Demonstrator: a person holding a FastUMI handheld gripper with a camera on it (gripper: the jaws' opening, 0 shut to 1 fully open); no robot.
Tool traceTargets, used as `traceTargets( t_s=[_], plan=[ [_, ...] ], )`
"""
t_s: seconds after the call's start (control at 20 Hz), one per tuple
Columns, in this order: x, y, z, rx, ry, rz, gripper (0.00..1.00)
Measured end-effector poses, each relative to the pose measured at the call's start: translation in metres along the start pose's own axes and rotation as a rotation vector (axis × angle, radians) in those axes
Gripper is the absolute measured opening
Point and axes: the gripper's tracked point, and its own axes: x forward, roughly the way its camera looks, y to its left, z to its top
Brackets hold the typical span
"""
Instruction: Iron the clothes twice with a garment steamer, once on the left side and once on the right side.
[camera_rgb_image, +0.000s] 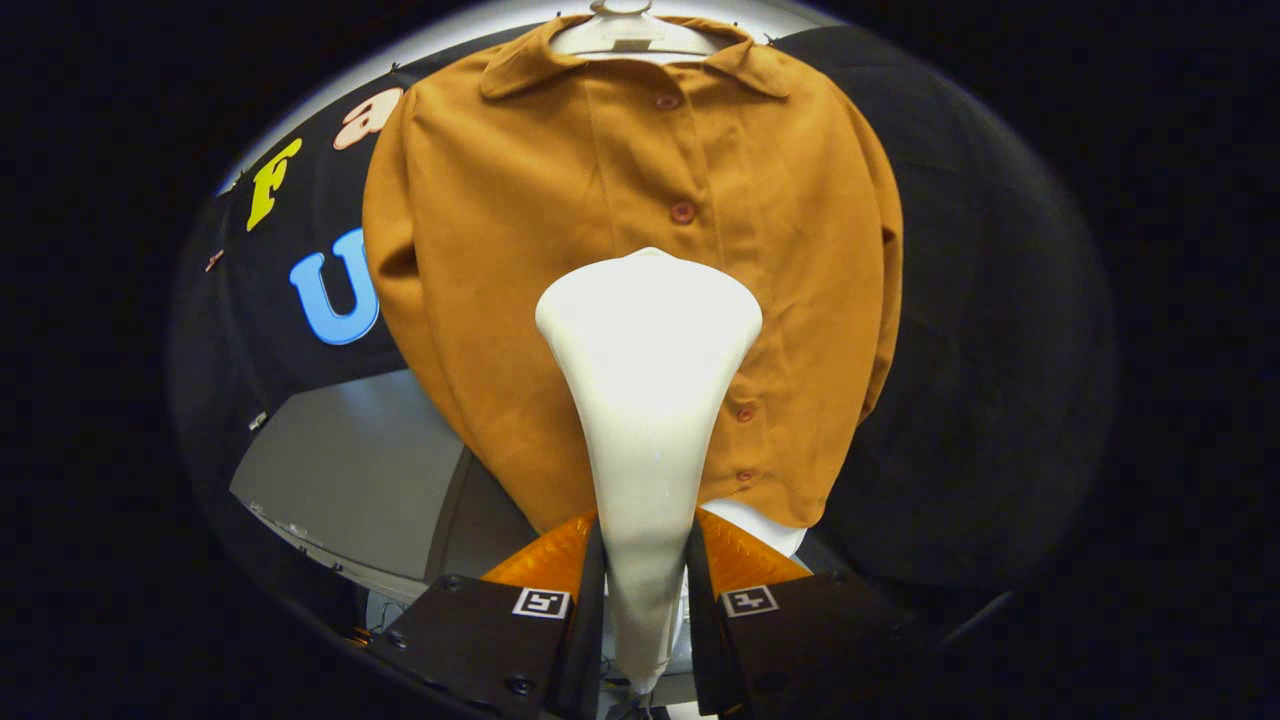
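With the fingers (645, 560) clamped on the steamer (648, 340), keep its head flat and glide slowly down the shirt (500, 250).

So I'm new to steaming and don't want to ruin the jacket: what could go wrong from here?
The steamer is clamped between the gripper fingers by its narrow handle; it could twist or slip. Its head sits over the jacket button placket, so it may snag a button. The jacket may swing on its hanger.
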Motion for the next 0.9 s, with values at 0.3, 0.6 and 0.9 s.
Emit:
traceTargets(
  t_s=[0.3,0.6,0.9],
  plan=[
    [-0.007,-0.054,0.081,0.052,-0.162,-0.087,0.40],
    [-0.004,-0.083,0.124,0.062,-0.243,-0.093,0.40],
    [0.018,-0.084,0.113,0.058,-0.199,-0.068,0.40]
  ],
)
